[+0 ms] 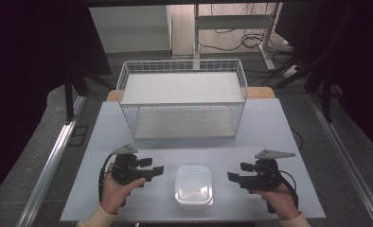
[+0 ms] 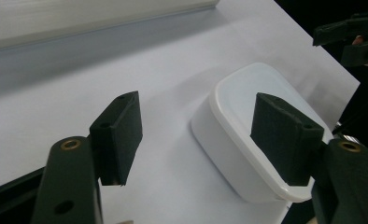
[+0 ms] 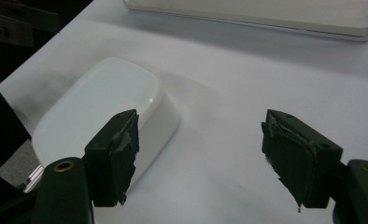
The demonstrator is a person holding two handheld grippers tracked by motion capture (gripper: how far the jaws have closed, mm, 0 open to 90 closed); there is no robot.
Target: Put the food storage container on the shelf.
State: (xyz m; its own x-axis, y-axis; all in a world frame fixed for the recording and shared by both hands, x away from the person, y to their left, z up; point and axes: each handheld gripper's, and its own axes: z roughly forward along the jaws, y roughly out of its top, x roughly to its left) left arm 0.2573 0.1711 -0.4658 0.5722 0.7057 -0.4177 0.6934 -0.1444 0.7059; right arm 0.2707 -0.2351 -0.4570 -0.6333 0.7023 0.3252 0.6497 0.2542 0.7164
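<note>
Two claws released: left claw (image 1: 159,169), right claw (image 1: 232,176) flank lidded plastic container (image 1: 193,185) on desk (image 1: 270,123). Risk: uneven squeeze skids smooth container.

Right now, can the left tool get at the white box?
Probably yes: the left tool is open beside the white box, with bare table between them and nothing blocking.

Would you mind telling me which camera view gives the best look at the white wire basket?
The high view: the wire basket appears whole there, standing at the table's far side, its mesh walls and two levels visible. The left gripper view catches merely a pale strip of its base along the top edge; the right gripper view shows a similar strip.
</note>
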